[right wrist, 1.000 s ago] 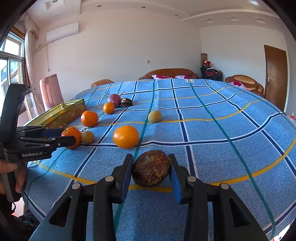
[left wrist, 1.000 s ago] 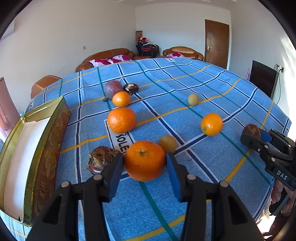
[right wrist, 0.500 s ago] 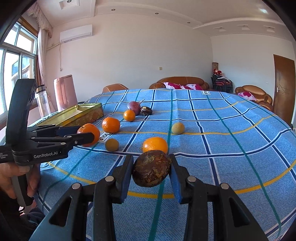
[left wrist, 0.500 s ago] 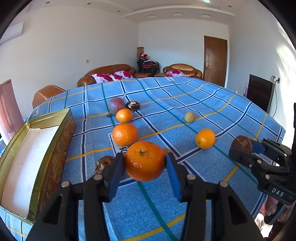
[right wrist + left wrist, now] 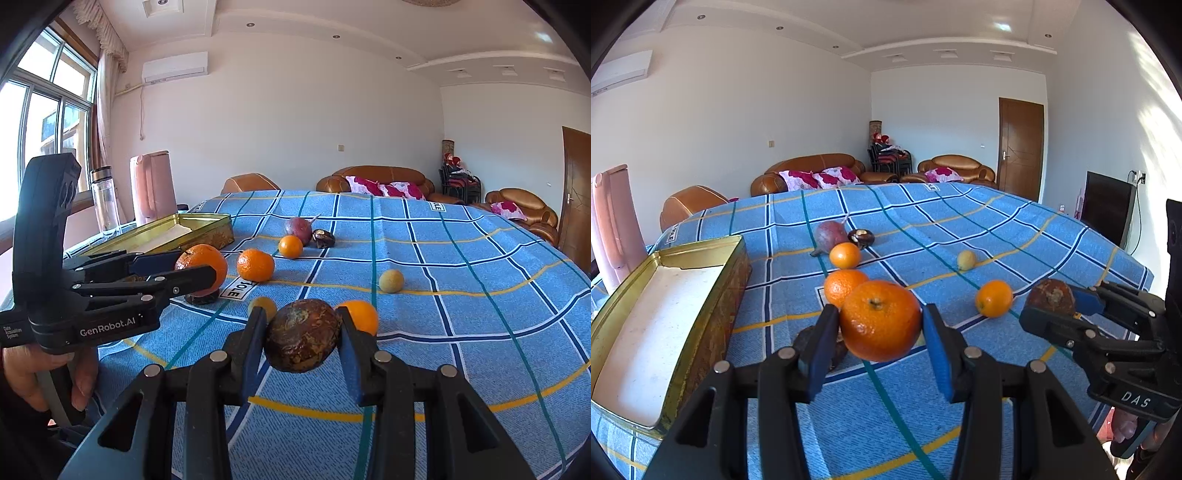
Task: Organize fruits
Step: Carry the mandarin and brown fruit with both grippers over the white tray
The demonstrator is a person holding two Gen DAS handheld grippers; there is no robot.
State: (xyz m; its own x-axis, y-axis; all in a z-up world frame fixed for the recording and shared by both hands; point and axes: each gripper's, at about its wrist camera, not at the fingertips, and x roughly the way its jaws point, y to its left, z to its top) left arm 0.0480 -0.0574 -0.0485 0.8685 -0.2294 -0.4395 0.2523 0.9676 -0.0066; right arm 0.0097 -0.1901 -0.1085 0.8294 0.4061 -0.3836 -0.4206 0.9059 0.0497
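Note:
My left gripper (image 5: 879, 347) is shut on a large orange (image 5: 880, 319) and holds it above the blue checked tablecloth; it also shows in the right wrist view (image 5: 184, 269) with the orange (image 5: 203, 264). My right gripper (image 5: 301, 339) is shut on a brown mottled fruit (image 5: 302, 339), lifted off the cloth; it shows in the left wrist view (image 5: 1060, 310) too. An open gold tin (image 5: 661, 306) stands at the left. Loose on the cloth lie oranges (image 5: 844, 286) (image 5: 844, 254) (image 5: 993, 298), a purple fruit (image 5: 831, 235), a dark fruit (image 5: 861, 237) and a yellow fruit (image 5: 966, 260).
A brown fruit (image 5: 831, 350) lies partly hidden behind my left fingers. A small greenish fruit (image 5: 263, 305) lies near my right gripper. A pink jug (image 5: 152, 188) and a clear bottle (image 5: 105, 201) stand beyond the tin. The cloth's edge (image 5: 1126, 254) drops off at the right.
Both grippers have risen off the cloth with their fruit. The left one has lifted the large orange, and the right one has carried the brown fruit up and toward the left.

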